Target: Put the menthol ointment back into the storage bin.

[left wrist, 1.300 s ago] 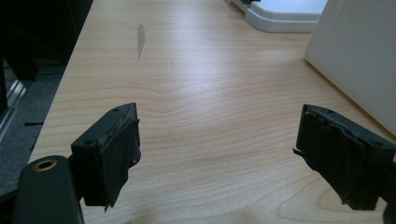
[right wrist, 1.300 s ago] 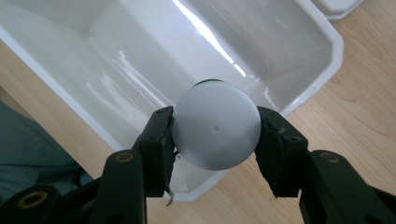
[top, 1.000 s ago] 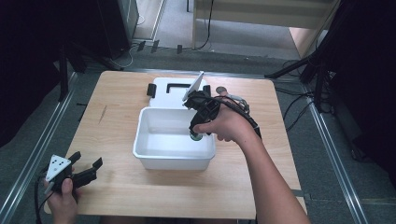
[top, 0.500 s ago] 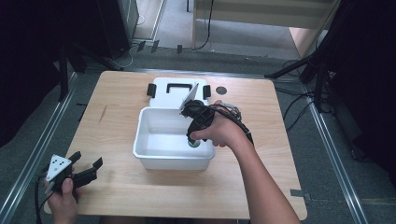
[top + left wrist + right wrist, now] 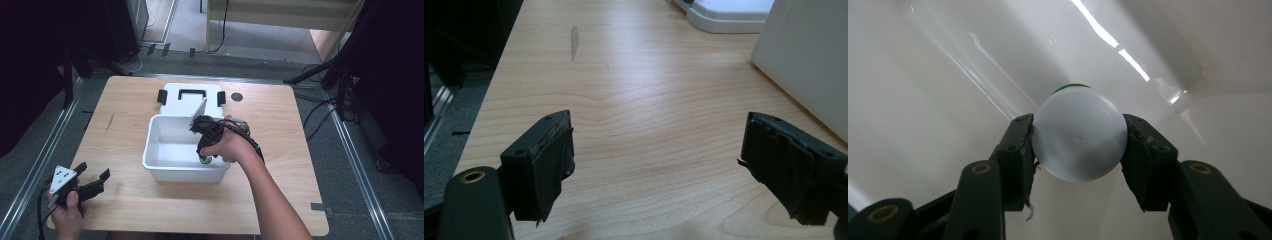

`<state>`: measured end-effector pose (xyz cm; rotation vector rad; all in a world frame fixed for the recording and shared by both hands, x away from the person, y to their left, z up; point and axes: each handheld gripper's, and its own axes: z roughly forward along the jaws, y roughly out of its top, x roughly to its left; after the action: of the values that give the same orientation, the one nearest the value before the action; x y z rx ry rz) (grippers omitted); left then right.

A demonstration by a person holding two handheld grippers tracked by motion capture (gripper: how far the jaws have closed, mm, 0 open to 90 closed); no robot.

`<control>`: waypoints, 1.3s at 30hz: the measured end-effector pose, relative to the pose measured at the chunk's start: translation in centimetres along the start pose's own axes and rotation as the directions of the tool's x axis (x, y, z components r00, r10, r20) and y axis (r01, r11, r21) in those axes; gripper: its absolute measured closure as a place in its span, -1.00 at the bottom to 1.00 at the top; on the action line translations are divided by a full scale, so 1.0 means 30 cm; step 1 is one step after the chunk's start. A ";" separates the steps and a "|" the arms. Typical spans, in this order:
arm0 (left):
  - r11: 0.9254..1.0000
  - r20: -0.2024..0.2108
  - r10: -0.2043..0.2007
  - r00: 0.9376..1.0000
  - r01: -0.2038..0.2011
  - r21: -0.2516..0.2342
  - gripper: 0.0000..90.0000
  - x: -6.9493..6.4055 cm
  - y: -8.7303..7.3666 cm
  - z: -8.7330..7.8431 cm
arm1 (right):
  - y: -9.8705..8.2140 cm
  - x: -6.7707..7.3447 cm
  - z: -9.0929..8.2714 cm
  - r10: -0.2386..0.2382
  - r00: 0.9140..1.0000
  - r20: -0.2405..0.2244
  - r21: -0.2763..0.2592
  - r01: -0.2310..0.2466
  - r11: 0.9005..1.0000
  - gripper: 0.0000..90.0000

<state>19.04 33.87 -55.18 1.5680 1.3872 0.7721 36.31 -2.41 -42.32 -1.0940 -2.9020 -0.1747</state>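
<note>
Soft overhead light falls evenly on the desk point(image 5: 280, 150), while the floor around it sinks into deep shadow at both sides of the high view. In the right gripper view, bright streaks of glare cross the glossy white bin point(image 5: 948, 100) above the right hand-held gripper point(image 5: 1078, 145). The left gripper view is sharp on the wood grain, softer at the near jaws.

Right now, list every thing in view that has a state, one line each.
Right gripper: shut on the white round-bottomed bottle, down inside the bin.
White round-bottomed bottle: clamped between the jaws, green at its far end.
White bin: uncovered.
Lid: off, flat on the table behind the bin.
Left gripper: open, holding nothing.
</note>
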 end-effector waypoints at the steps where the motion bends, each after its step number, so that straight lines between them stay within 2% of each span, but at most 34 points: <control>1: 1.000 0.000 0.000 1.000 0.000 0.000 -0.67 0.000 0.000 0.000 | 0.000 0.000 0.000 0.000 1.000 0.000 0.000 0.000 1.000 0.14; 14: 1.000 0.001 -0.001 1.000 0.001 0.002 -0.67 0.001 0.000 0.000 | 0.020 0.018 0.072 -0.010 1.000 0.021 0.021 0.010 1.000 0.15; 28: 1.000 -0.002 0.002 1.000 -0.002 0.007 -0.67 0.000 0.001 0.001 | 0.018 0.013 0.138 -0.040 0.997 0.059 0.081 0.035 0.996 0.14; 39: 1.000 -0.002 0.004 1.000 -0.004 0.007 -0.67 0.000 0.001 0.001 | 0.019 0.017 0.143 -0.049 0.997 0.062 0.093 0.043 0.995 0.14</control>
<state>19.08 33.85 -55.18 1.5757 1.3900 0.7723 36.33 -1.14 -46.49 -1.0375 -2.9601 -0.0083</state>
